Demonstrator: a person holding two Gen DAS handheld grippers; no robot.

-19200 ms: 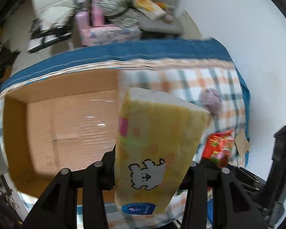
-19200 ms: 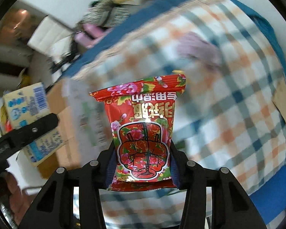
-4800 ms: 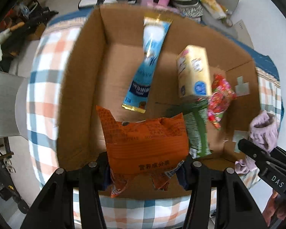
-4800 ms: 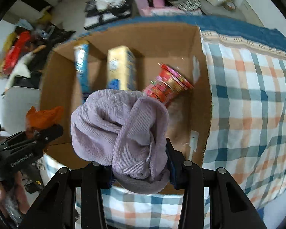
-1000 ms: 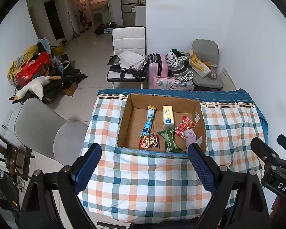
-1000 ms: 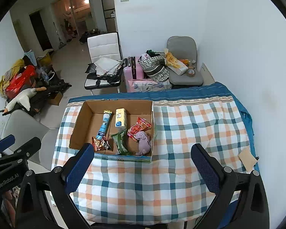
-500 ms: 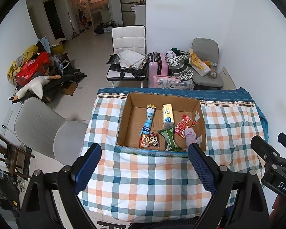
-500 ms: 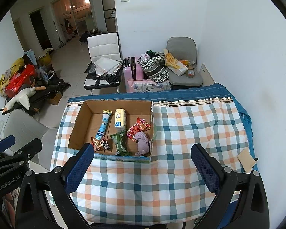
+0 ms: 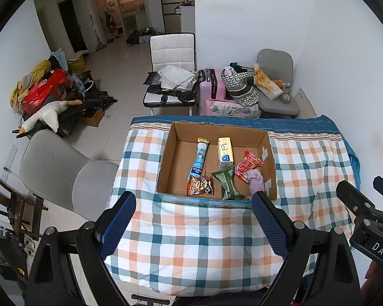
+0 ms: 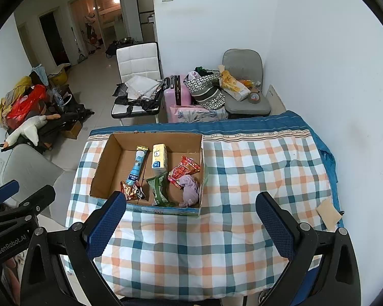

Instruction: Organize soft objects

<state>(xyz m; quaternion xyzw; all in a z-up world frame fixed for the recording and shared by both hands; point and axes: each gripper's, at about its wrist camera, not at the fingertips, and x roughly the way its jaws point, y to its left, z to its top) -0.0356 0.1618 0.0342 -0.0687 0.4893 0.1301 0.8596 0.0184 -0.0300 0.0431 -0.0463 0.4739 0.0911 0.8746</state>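
Note:
An open cardboard box sits on the checked table. Inside lie a blue tube pack, a yellow tissue pack, a red snack bag, a green bag, an orange snack bag and a purple cloth. My left gripper and right gripper are wide open and empty, held high and well back from the table.
The checked tablecloth covers the table, with a tan scrap at its right edge. A grey chair stands left of it. A white chair, a pink suitcase and a loaded grey chair stand beyond.
Over the last second both grippers stay open and nearly still. Earlier, they held the orange bag and purple cloth over the box; both now lie inside it.

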